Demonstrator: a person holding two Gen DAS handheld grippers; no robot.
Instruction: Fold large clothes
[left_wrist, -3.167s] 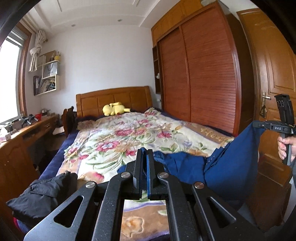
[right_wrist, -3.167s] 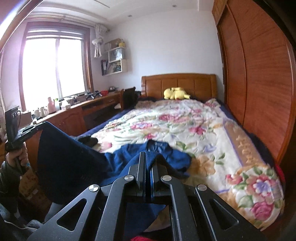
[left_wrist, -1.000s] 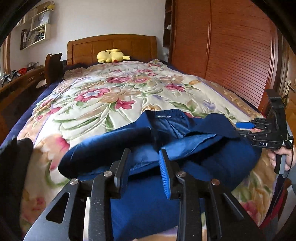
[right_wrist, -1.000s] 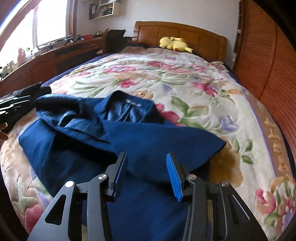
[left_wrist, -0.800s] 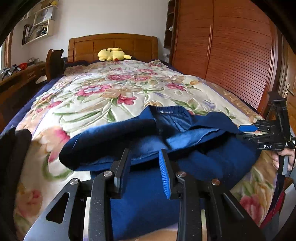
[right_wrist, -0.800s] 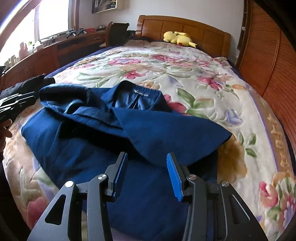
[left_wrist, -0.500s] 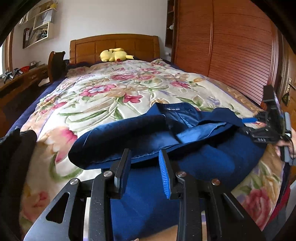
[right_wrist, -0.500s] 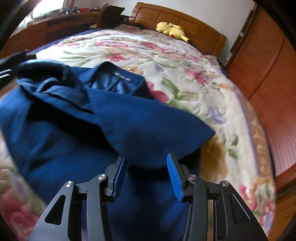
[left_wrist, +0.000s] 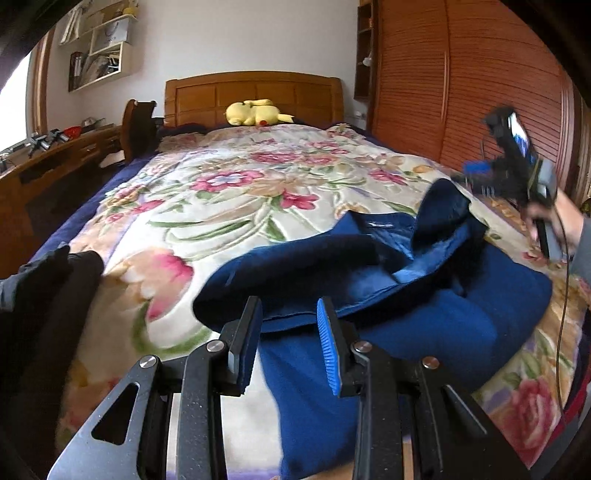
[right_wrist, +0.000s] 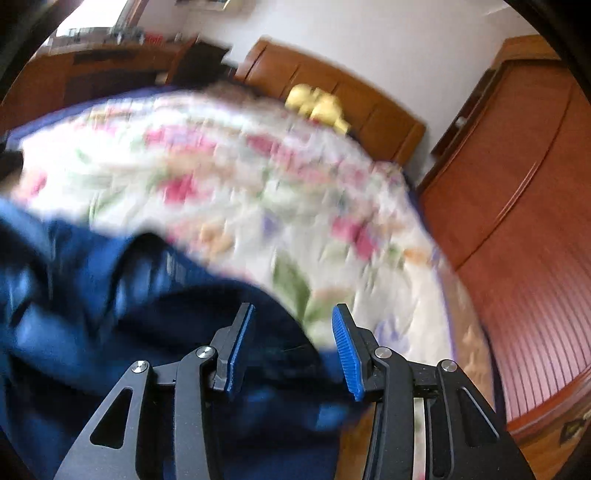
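Note:
A large navy blue garment (left_wrist: 406, 295) lies crumpled on the foot of the floral bedspread (left_wrist: 229, 192), collar toward the headboard, one sleeve folded across it. My left gripper (left_wrist: 288, 332) is open and empty, just short of the sleeve's near edge. My right gripper (right_wrist: 291, 343) is open and empty, low over the garment (right_wrist: 110, 295); its view is blurred by motion. The right gripper also shows in the left wrist view (left_wrist: 517, 173), tilted above the garment's raised right part.
A black garment (left_wrist: 40, 291) lies at the bed's left front edge. A yellow plush toy (left_wrist: 255, 112) sits by the wooden headboard (left_wrist: 255, 92). A desk (left_wrist: 48, 162) runs along the left, a wooden wardrobe (left_wrist: 461, 81) along the right.
Both grippers held the garment shut 3.2 s ago and have since let it go on the bed. In the last half second the right gripper swung and tilted quickly; the garment's right part stands higher.

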